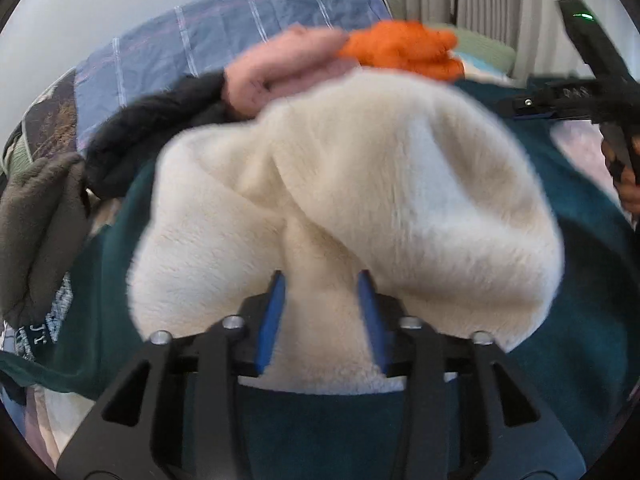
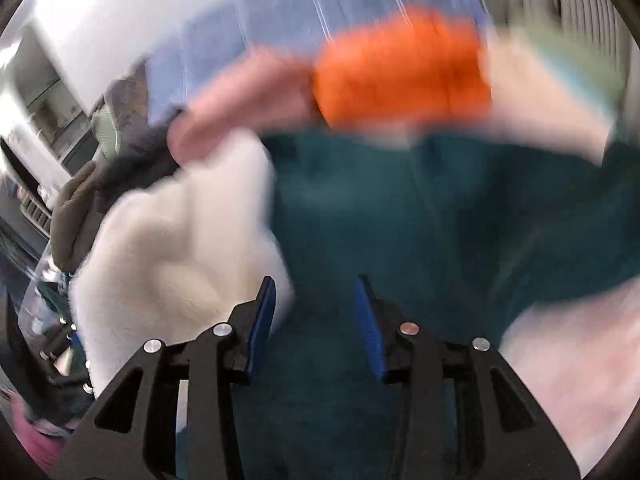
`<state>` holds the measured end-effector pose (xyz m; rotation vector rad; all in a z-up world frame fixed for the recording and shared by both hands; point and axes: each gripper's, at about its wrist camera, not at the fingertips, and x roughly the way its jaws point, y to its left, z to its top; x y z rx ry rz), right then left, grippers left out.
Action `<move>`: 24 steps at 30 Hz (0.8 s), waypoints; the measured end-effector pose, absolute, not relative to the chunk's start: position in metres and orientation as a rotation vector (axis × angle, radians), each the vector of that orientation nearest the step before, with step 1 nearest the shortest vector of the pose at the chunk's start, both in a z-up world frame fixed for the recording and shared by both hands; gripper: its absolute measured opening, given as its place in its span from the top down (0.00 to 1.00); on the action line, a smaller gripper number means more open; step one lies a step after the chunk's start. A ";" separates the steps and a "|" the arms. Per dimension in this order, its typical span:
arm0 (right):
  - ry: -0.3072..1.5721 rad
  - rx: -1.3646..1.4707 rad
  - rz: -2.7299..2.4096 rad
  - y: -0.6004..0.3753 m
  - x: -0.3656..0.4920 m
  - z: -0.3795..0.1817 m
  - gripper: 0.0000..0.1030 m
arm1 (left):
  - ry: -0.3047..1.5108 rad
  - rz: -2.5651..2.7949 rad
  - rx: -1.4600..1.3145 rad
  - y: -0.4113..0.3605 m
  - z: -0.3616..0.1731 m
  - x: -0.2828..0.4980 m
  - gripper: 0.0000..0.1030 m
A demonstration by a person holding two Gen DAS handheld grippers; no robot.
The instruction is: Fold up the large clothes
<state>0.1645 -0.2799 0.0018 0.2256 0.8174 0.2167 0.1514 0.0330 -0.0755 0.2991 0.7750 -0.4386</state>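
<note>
My left gripper point(image 1: 322, 316) pinches a bunch of the cream fleece point(image 1: 348, 200) above the teal garment point(image 1: 560, 320), my right gripper point(image 2: 316, 320) gapes empty, so the thick pile may slip free.

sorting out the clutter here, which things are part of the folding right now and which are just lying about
In the job:
- cream fleece garment, a fold of it between the left gripper pads
- dark green garment spread underneath
- right gripper, open, nothing between its pads

Lying about:
- orange garment
- pink garment
- black garment
- grey-brown fleece
- blue plaid bedding
</note>
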 end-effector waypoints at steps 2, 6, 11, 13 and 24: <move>0.736 0.205 0.332 -0.257 0.156 0.022 0.59 | 0.730 -0.444 0.252 0.038 -0.056 0.149 0.82; 0.668 0.136 0.533 -0.205 0.146 0.028 0.59 | 0.686 -0.453 0.157 0.037 -0.034 0.157 0.82; 0.979 -0.118 0.440 -0.162 0.176 -0.070 0.48 | 0.837 -0.316 0.295 0.026 -0.102 0.180 0.80; 0.928 -0.051 0.467 -0.170 0.175 -0.073 0.47 | 0.819 -0.345 0.235 0.034 -0.112 0.182 0.80; 0.893 -0.084 0.434 -0.157 0.167 -0.081 0.44 | 0.800 -0.315 0.211 0.039 -0.099 0.177 0.75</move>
